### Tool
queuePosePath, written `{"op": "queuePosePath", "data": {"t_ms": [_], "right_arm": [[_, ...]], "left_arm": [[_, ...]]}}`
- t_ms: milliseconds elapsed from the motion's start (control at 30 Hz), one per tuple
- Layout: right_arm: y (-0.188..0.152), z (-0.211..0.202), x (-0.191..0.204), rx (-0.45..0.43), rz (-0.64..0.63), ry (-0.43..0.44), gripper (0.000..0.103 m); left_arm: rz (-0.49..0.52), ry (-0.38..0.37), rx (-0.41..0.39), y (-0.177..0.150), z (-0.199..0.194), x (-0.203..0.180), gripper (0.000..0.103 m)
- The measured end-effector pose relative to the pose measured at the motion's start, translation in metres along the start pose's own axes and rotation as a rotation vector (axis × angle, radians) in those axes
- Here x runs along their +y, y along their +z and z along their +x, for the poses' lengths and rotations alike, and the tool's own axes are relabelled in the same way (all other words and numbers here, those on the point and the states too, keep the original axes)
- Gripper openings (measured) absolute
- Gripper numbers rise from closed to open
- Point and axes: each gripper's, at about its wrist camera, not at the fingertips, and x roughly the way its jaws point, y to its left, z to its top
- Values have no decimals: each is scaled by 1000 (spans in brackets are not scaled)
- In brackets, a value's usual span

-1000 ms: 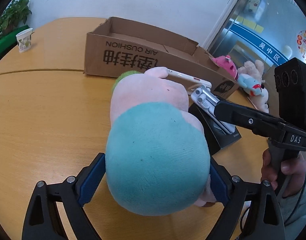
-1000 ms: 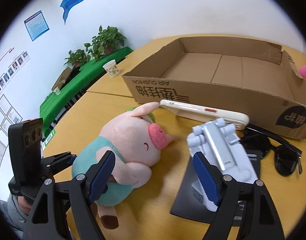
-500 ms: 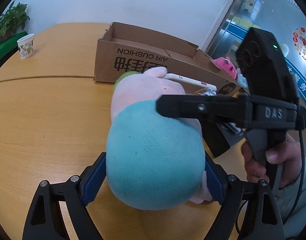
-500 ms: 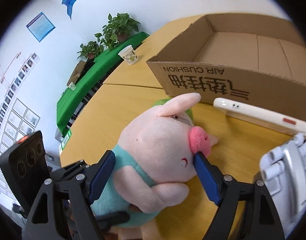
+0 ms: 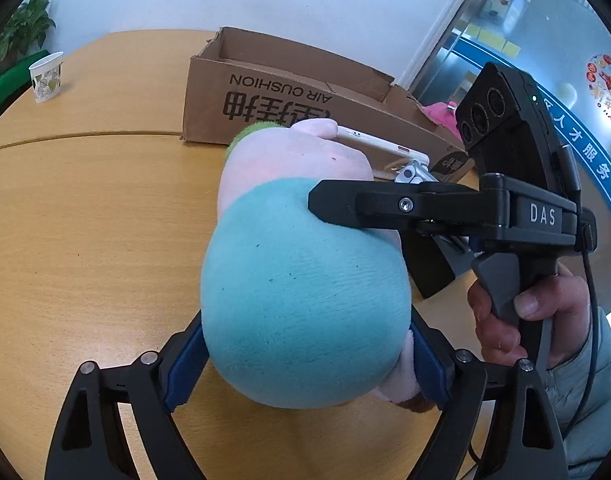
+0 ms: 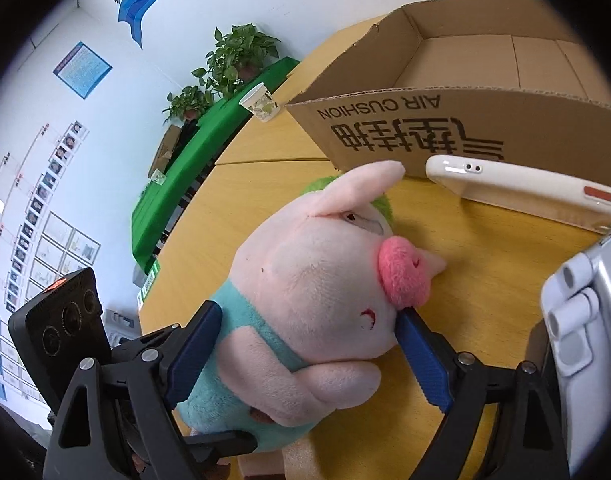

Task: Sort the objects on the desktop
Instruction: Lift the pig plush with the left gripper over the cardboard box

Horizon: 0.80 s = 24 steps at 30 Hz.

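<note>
The plush pig (image 6: 305, 280) lies on the worktop (image 5: 85, 220) near the cardboard box (image 6: 465, 120). A second ago the right gripper (image 6: 305, 344) straddled the phone stand (image 6: 585, 300); now its opening jaws bracket the pig's head. The left gripper (image 5: 305, 364), closing, presses the pig's teal body.

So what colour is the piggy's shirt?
The plush pig's shirt is light turquoise blue, clearest in the left wrist view.

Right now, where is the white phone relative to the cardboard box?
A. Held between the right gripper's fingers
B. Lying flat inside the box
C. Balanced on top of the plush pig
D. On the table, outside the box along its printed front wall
D: the white phone sits on the table against the printed wall of the cardboard box, whose inside looks bare.
</note>
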Motion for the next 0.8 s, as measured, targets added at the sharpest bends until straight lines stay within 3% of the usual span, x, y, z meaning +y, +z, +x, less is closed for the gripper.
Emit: {"op": "queuePosePath", "data": {"t_ms": [233, 367, 567, 800], "right_arm": [[5, -11, 10, -29, -47, -10, 77], [22, -46, 20, -128, -92, -8, 77], [81, -107, 38, -293, -200, -47, 76], [180, -177, 63, -455, -359, -107, 76]], "left_arm": [[-14, 0, -9, 6, -4, -12, 74], [32, -14, -87, 29, -23, -31, 73], [185, -14, -233, 104, -48, -68, 74], [320, -23, -415, 210, -70, -101, 74]]}}
